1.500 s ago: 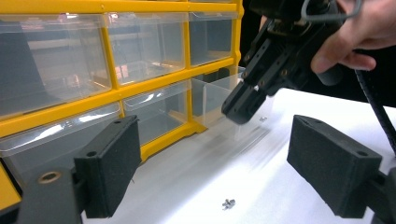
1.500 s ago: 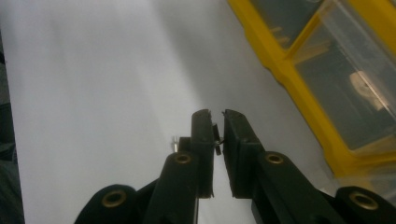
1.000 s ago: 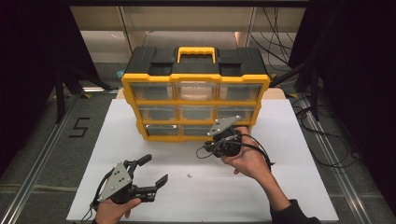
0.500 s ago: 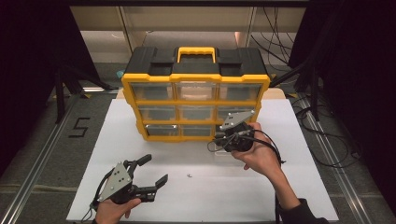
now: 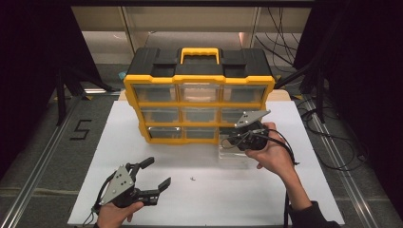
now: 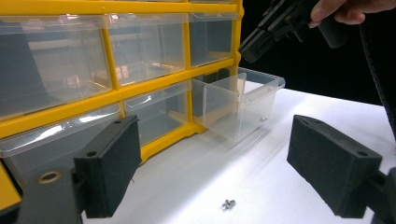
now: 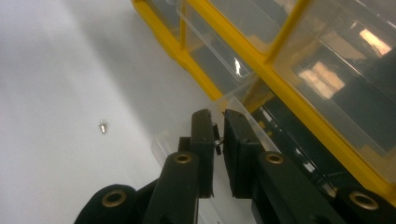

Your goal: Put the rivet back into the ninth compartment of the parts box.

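Note:
A yellow and black drawer organizer [image 5: 199,76] stands at the back of the white table. Its bottom right clear drawer [image 5: 233,154] [image 6: 233,107] is pulled out. My right gripper [image 5: 233,138] [image 7: 218,135] hovers over that drawer's near end, shut on a tiny metal part [image 7: 217,140] that looks like a screw. It shows too in the left gripper view, as the right gripper [image 6: 252,46] at the upper right. My left gripper [image 5: 158,172] [image 6: 219,158] rests low at the front left, open and holding nothing. A loose small screw [image 5: 193,179] [image 6: 228,203] [image 7: 102,126] lies on the table between the two.
The white table top [image 5: 266,199] ends at a front edge near the person's hands. Cables [image 5: 332,142] trail on the floor to the right. Dark curtains flank both sides.
The right gripper has moved to the right and a little farther back, toward the pulled-out drawer, still shut. The left gripper has stayed in place.

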